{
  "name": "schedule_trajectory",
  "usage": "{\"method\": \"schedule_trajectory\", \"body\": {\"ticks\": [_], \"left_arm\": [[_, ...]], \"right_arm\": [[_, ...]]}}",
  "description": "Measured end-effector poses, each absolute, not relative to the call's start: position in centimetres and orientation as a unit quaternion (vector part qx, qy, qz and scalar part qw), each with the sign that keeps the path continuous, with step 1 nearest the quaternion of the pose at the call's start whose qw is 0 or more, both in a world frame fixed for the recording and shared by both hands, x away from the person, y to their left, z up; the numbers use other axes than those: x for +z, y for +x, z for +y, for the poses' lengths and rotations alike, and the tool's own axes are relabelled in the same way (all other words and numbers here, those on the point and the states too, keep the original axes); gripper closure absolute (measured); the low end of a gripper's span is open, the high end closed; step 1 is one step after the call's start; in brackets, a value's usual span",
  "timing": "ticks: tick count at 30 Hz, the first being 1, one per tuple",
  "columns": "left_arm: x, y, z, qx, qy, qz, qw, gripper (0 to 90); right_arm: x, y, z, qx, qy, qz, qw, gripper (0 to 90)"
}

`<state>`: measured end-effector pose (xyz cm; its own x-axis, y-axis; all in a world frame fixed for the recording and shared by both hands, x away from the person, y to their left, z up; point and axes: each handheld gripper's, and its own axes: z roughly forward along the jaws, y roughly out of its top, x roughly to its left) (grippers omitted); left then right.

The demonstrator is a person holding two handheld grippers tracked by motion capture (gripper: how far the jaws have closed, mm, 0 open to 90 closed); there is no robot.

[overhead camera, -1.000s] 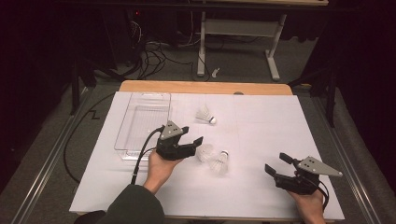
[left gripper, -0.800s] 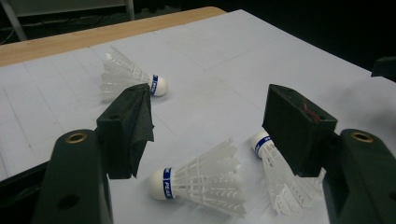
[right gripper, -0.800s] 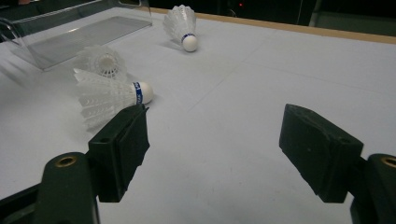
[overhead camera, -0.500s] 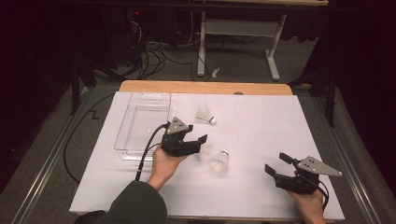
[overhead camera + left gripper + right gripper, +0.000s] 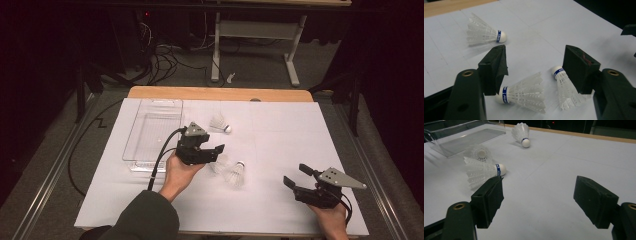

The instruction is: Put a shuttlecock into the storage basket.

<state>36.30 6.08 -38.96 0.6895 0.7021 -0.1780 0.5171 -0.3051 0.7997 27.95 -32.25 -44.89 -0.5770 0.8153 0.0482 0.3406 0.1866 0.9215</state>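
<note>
A dark room with cables on the floor surrounds the white-covered tabletop (image 5: 280, 135), where a clear tray (image 5: 150, 132) sits far left and the left tool (image 5: 212, 152), wide though just narrowing, straddles two shuttlecocks (image 5: 524, 93) untouched, while the right tool (image 5: 300, 177) gapes empty.

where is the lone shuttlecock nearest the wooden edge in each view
High view: the lone shuttlecock lies just above centre, right of the clear tray.
Left gripper view: it lies at upper left, cork pointing right.
Right gripper view: it lies at top centre, cork towards the camera.
Shared landmark: the wooden table edge runs behind it in all three.
</note>
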Motion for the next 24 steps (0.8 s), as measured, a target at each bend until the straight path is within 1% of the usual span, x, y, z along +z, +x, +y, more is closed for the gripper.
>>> {"method": "schedule_trajectory", "body": {"ticks": [8,17,24], "left_arm": [[-38.4,36.6,5.9,0.094,0.816,0.388,0.417,44.3],[-37.7,36.7,5.3,0.077,0.842,0.385,0.369,45.9],[-37.8,36.9,4.8,0.062,0.853,0.387,0.344,46.1]], "right_arm": [[-44.9,28.0,-32.2,0.501,0.393,0.733,0.237,24.2],[-44.9,27.9,-32.2,0.501,0.393,0.734,0.236,24.2],[-44.9,28.0,-32.2,0.500,0.393,0.735,0.236,24.2]]}}
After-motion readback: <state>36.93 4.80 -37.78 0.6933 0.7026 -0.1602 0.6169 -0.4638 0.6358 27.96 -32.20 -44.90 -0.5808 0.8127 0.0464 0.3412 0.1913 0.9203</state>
